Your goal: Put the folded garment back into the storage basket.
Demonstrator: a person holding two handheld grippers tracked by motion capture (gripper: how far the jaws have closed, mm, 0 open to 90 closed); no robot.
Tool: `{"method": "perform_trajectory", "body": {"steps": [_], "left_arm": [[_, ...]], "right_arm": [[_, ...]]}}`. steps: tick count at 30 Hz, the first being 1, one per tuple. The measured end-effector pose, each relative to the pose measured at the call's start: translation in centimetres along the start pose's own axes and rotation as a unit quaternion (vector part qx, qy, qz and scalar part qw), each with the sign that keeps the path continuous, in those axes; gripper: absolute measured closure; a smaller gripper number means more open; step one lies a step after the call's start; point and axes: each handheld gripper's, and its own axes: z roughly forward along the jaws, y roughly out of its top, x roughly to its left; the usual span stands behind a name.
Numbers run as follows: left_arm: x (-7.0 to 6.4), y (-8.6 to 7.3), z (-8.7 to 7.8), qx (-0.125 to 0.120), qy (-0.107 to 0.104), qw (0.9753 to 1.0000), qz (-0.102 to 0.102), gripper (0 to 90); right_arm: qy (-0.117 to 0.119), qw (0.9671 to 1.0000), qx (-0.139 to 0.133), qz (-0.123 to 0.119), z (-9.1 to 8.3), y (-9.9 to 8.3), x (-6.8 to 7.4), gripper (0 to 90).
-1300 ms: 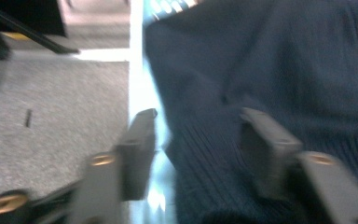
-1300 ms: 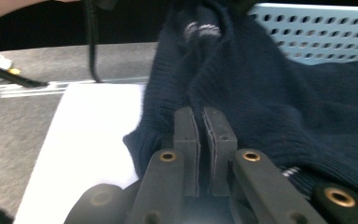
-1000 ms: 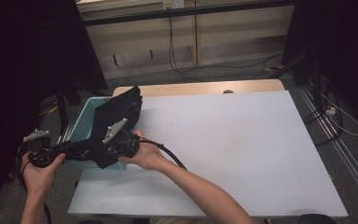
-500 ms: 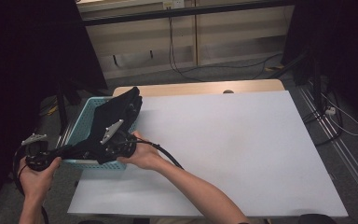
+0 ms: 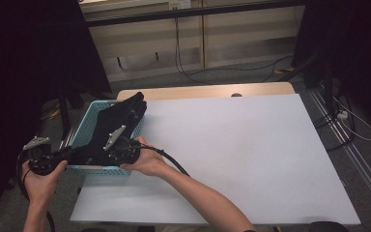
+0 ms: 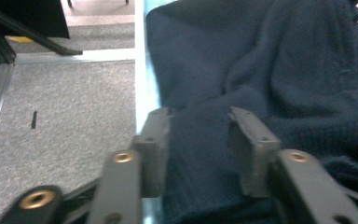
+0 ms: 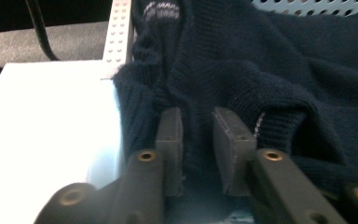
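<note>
A dark navy knitted sweater lies in and over a teal perforated basket at the table's left edge. My left gripper is off the basket's near-left corner, and the sweater's hem drapes over the rim to it. In the left gripper view its jaws stand a moderate gap apart with sweater fabric between them, beside the basket rim. My right gripper is at the basket's near edge. In the right gripper view it is shut on a bunched fold of the sweater.
The white table top stretches to the right of the basket. Grey carpet lies beyond the table's left side. A cable trails from the right gripper across the table. The basket wall rises behind the sweater.
The sweater has come down from a raised, stretched pose and settled lower over the basket. Both grippers shifted slightly toward the person and down.
</note>
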Motion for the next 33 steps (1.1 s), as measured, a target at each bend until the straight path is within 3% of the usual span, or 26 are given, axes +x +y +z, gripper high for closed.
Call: {"method": "perform_trajectory", "body": {"steps": [2, 4, 7, 10, 17, 18, 21, 25, 27, 33], "left_arm": [[-0.5, 0.1, 0.0, -0.009, 0.000, 0.9999, 0.008, 55.2], [-1.1, 0.2, 0.0, -0.017, 0.004, 0.9998, 0.013, 45.0], [-2.0, 0.4, 0.0, -0.024, -0.007, 0.9995, 0.017, 38.9], [-3.2, 0.5, 0.0, -0.029, -0.014, 0.9993, 0.020, 34.2], [-6.2, 0.7, 0.0, -0.040, -0.034, 0.9982, 0.031, 28.3], [-7.1, 0.9, 0.1, -0.040, -0.036, 0.9977, 0.040, 26.8], [-7.9, 0.9, 0.3, -0.043, -0.039, 0.9973, 0.044, 26.8], [-9.7, 1.3, 1.3, -0.035, -0.052, 0.9959, 0.065, 26.8], [-10.2, 1.6, 1.7, -0.034, -0.060, 0.9956, 0.063, 26.9], [-12.1, 2.8, 2.9, -0.026, -0.065, 0.9934, 0.091, 27.2]], "right_arm": [[-0.003, 1.0000, -0.003, 0.003, -0.2, 0.0, 0.0, 69.4], [-0.009, 0.9998, -0.017, 0.007, -0.8, 0.1, -0.1, 63.0], [-0.017, 0.9991, -0.036, 0.014, -1.8, 0.2, -0.4, 51.9], [-0.016, 0.9977, -0.064, 0.017, -3.6, 0.1, -0.4, 46.9], [-0.021, 0.9959, -0.085, 0.019, -5.9, -1.3, 0.0, 42.5], [-0.021, 0.9954, -0.090, 0.024, -6.4, -1.9, 0.0, 41.7], [-0.021, 0.9953, -0.091, 0.027, -7.0, -2.5, -0.1, 41.2], [-0.029, 0.9948, -0.091, 0.034, -8.6, -3.9, -0.2, 40.8], [-0.039, 0.9945, -0.090, 0.037, -10.0, -4.8, -0.4, 40.3], [-0.056, 0.9935, -0.088, 0.045, -11.8, -6.6, -0.6, 40.0]]}}
